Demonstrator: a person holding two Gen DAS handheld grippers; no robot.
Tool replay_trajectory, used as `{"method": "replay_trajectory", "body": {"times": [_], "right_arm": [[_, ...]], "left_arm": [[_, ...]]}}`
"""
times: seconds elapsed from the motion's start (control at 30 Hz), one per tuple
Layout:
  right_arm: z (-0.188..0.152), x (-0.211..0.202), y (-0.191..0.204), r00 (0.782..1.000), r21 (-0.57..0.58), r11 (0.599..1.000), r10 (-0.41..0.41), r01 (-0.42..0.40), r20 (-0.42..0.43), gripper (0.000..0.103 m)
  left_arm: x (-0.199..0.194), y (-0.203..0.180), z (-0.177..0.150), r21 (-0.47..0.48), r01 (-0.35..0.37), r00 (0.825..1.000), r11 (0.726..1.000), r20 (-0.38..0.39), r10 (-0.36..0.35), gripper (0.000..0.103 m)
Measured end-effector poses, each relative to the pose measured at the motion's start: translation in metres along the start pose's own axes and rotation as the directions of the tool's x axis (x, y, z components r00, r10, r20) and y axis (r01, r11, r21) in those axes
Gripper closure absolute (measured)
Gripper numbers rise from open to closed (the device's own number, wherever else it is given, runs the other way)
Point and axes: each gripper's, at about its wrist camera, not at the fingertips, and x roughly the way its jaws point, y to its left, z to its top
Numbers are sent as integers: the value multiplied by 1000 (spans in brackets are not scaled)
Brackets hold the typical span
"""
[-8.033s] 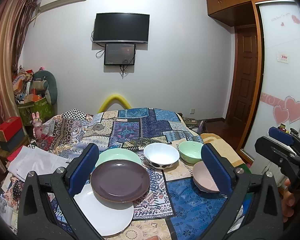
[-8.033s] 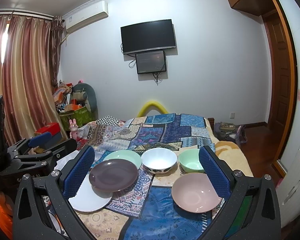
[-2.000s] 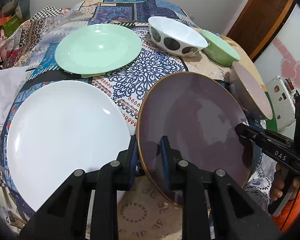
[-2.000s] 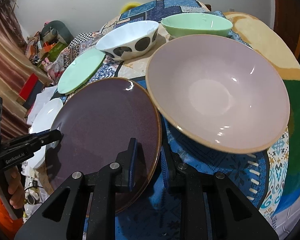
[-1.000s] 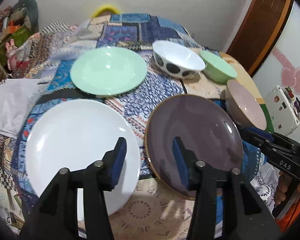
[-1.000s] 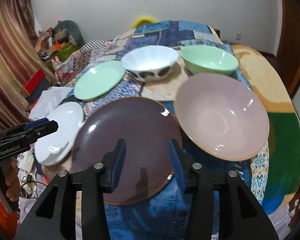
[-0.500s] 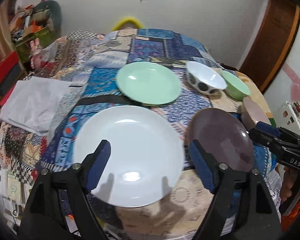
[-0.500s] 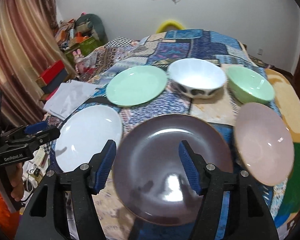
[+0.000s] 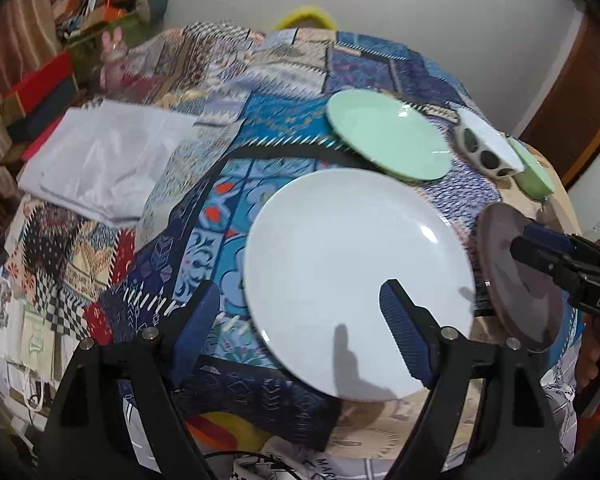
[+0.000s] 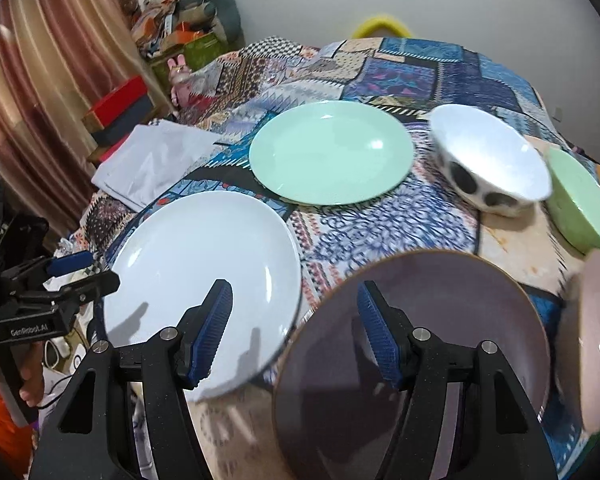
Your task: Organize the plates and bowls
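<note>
Left wrist view: the left hand-held gripper (image 9: 300,332) has its jaws wide apart with nothing clamped, just opened further, and they stand over the near rim of the glossy white plate (image 9: 352,264), which lies flat on the patchwork bed cover (image 9: 204,216). The right hand-held gripper (image 10: 292,332) is also apart and empty, one blue pad over the white plate and one over the dark purple plate (image 10: 440,320) with its thin gold rim. Farther away lie the mint green plate (image 10: 332,156), the white bowl with dark spots (image 10: 488,160), the green bowl (image 10: 580,204) and, at the right edge, the pink bowl (image 10: 592,340).
</note>
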Motion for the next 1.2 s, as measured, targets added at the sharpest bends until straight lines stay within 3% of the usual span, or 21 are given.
{"method": "replay_trajectory", "body": {"times": [0.23,0.43,0.5,0.57,0.7,1.2], "right_arm": [[12,31,6,998,-24,1000,-1,-1,-65,64],[14,49,6,992,-43,999,-18,12,-127,75],[12,55,4,988,-29,999,-20,16,-150,81],[12,57,3,987,-15,1000,-2,0,-159,83],[12,57,8,987,-21,1000,-18,14,-159,84],[-1,55,21,983,25,999,48,-45,-176,81]], "left_arm": [[19,23,-2,-32,5,999,999,-32,-6,23],[30,35,-3,-56,36,997,998,-62,-40,43],[34,37,-4,-64,54,996,997,-73,-58,57],[37,37,-4,-61,75,993,995,-88,-80,69],[37,37,-6,-61,114,990,992,-82,-119,76],[31,60,-14,-117,118,987,986,-96,-130,76]]}}
